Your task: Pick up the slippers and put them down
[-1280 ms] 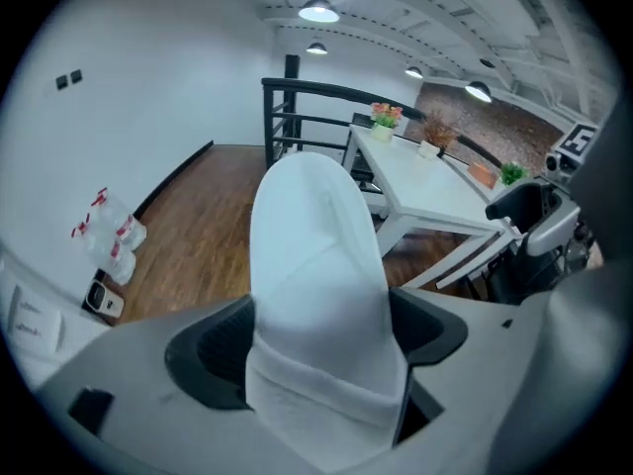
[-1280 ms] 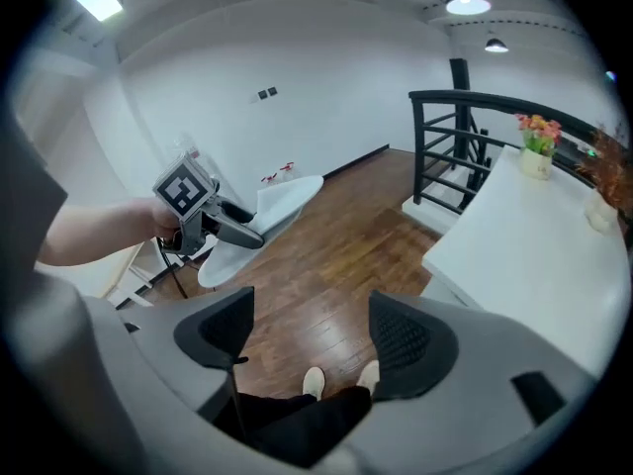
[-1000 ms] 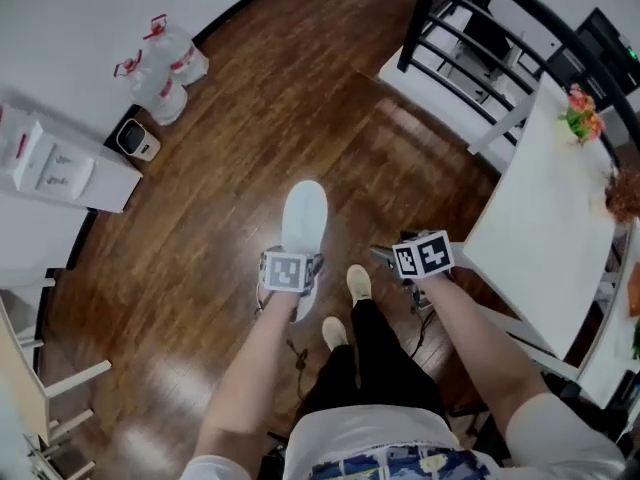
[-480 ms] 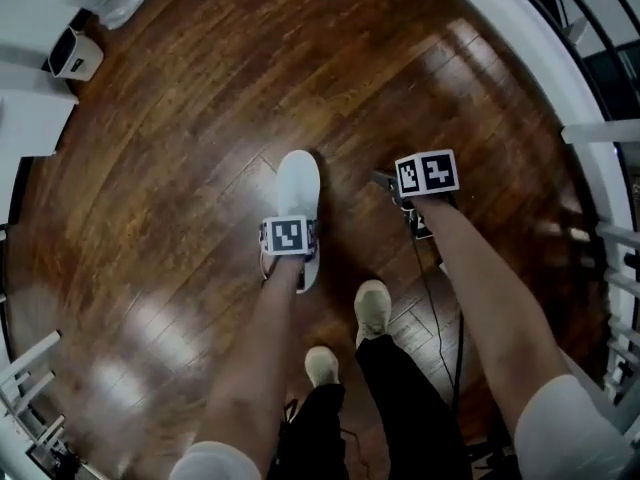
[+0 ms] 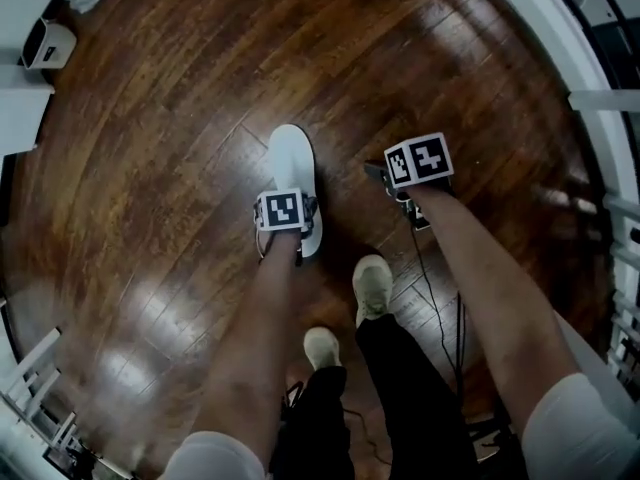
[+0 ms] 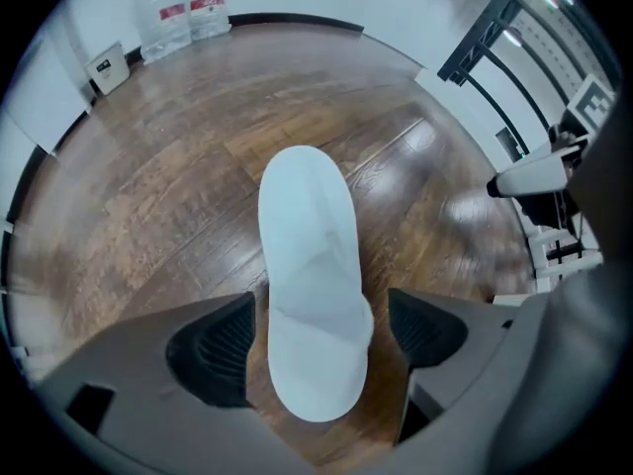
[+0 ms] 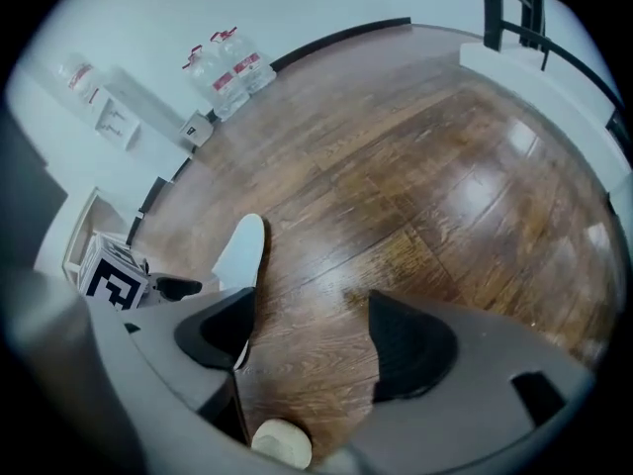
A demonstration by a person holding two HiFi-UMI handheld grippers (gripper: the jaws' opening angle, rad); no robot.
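Note:
One white slipper (image 5: 289,158) lies on the dark wooden floor, its length pointing away from me. My left gripper (image 5: 285,206) hovers over its near end. In the left gripper view the slipper (image 6: 309,265) sits between the two dark pads (image 6: 213,349), with a gap of floor on each side, so the left gripper (image 6: 316,339) is open. My right gripper (image 5: 402,183) hangs to the slipper's right, apart from it. It is open (image 7: 312,339) with only floorboards between its jaws; the slipper (image 7: 242,250) shows at its left. I see no second slipper.
My own feet in pale shoes (image 5: 372,286) (image 5: 322,346) stand just behind the grippers, with black cables (image 5: 435,298) trailing on the floor at the right. Water bottles (image 6: 183,13) and a small white box (image 5: 45,40) stand by the far wall. A black railing (image 6: 495,38) rises on a white ledge at the right.
The head view has tipped further down toward the floor. The left gripper has kept over the slipper's near end, and the right gripper has stayed beside it; both remain open.

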